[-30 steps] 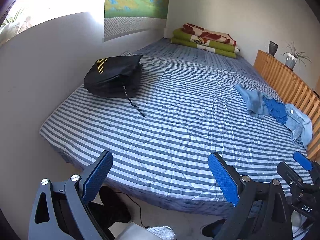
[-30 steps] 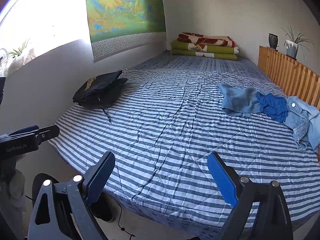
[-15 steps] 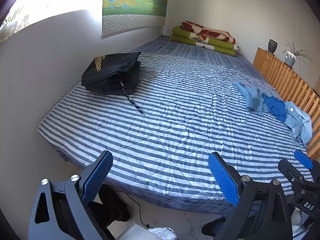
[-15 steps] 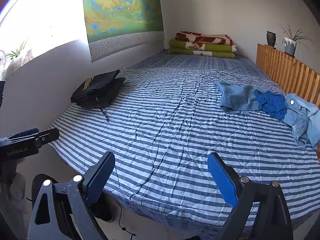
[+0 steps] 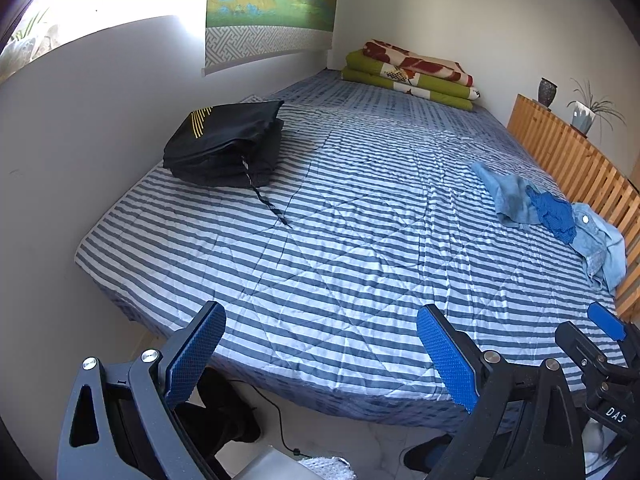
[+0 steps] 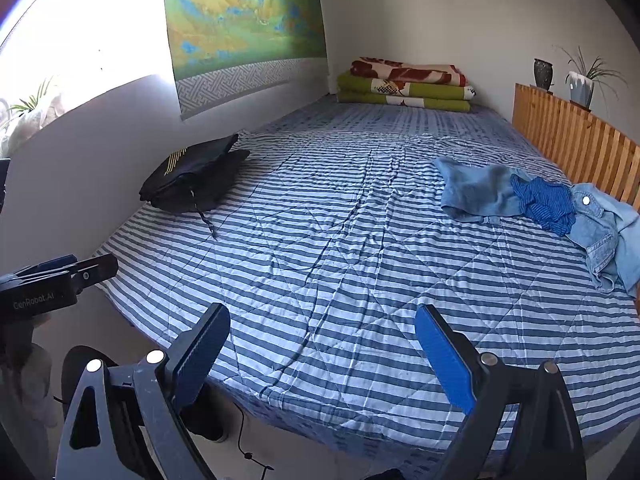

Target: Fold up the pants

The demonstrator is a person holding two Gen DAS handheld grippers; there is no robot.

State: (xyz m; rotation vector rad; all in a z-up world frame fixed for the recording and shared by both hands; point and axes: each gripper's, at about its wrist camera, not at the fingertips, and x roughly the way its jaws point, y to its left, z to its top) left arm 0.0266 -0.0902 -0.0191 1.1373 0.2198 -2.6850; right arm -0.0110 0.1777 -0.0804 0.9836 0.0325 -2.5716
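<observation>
Folded black pants with a yellow print and a trailing drawstring lie at the bed's left side by the wall. A crumpled pile of light blue denim pants with a dark blue garment on top rests at the right, near the wooden headboard. My left gripper hangs open and empty over the bed's near edge. My right gripper is likewise open and empty, to the right of the left one; its blue fingertip shows in the left wrist view.
The striped bed fills both views. Folded green and red blankets sit at the far end. A slatted wooden headboard with a vase and a plant runs along the right. Dark shoes and a cable lie on the floor below.
Both grippers drew back slightly and tilted, so the bed sits a bit farther off in view. Nothing was grasped; the clothes have not moved.
</observation>
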